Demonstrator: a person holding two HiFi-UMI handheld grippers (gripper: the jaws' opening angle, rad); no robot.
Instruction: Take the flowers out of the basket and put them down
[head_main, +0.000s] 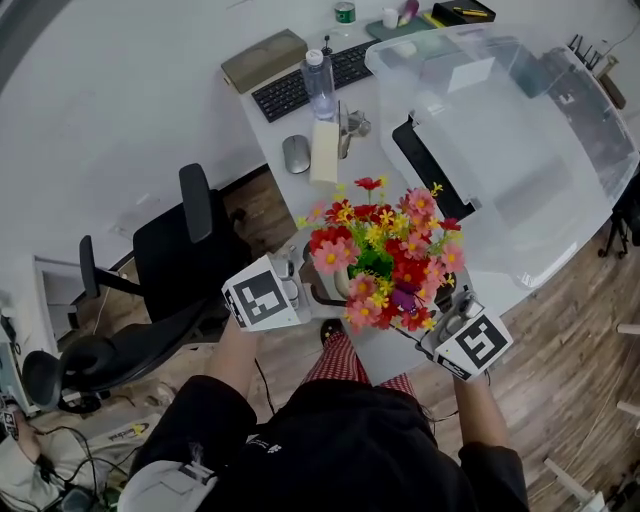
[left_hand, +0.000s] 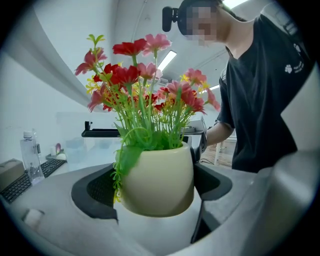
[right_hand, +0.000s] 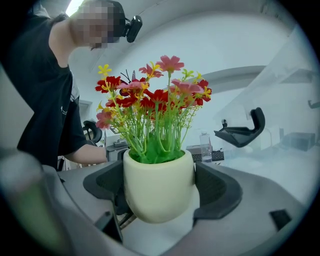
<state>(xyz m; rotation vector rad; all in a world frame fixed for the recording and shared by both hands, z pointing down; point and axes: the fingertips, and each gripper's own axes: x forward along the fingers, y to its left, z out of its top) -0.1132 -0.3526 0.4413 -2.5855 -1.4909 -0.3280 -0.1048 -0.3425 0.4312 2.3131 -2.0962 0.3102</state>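
Observation:
A bunch of red, pink and yellow artificial flowers stands upright in a cream pot, over the white table's front edge. My left gripper holds the pot from the left, its dark pads pressed against both sides. From the right, my right gripper is also shut on the pot, which fills the space between its pads. Whether the pot rests on the table or hangs just above it I cannot tell.
A large clear plastic bin stands behind the flowers at the right. Farther back on the table lie a keyboard, a water bottle, a mouse and a cardboard box. A black office chair stands at the left.

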